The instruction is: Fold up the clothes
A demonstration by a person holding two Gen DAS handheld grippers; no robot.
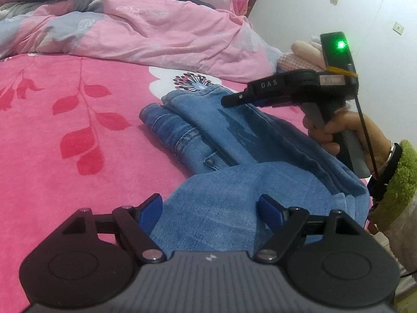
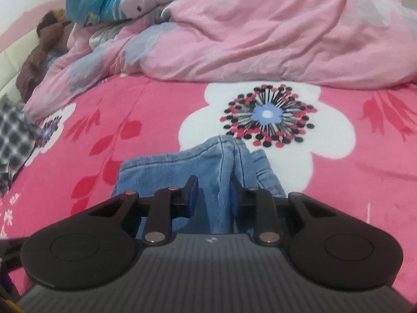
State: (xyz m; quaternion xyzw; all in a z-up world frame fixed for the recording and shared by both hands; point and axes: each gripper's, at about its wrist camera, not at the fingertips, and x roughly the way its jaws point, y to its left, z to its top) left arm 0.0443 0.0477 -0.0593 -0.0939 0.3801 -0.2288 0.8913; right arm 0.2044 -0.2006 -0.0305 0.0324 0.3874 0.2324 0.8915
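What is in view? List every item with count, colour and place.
jeans: one, blue denim, partly folded on the bedsheet
bedsheet: one, pink with red leaves and white flowers, under the jeans
quilt: one, pale pink with grey patches, bunched behind
checked cloth: one, black and white, left edge
brown cloth: one, far left by the quilt
left hand-held gripper: open, over the denim
right hand-held gripper: around a denim fold
hand: one, holding the right grip

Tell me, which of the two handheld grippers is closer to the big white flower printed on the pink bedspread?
Right. The right gripper pinches a raised fold of the folded blue denim jeans just short of the white flower; the left gripper hovers open over the jeans' opposite end.
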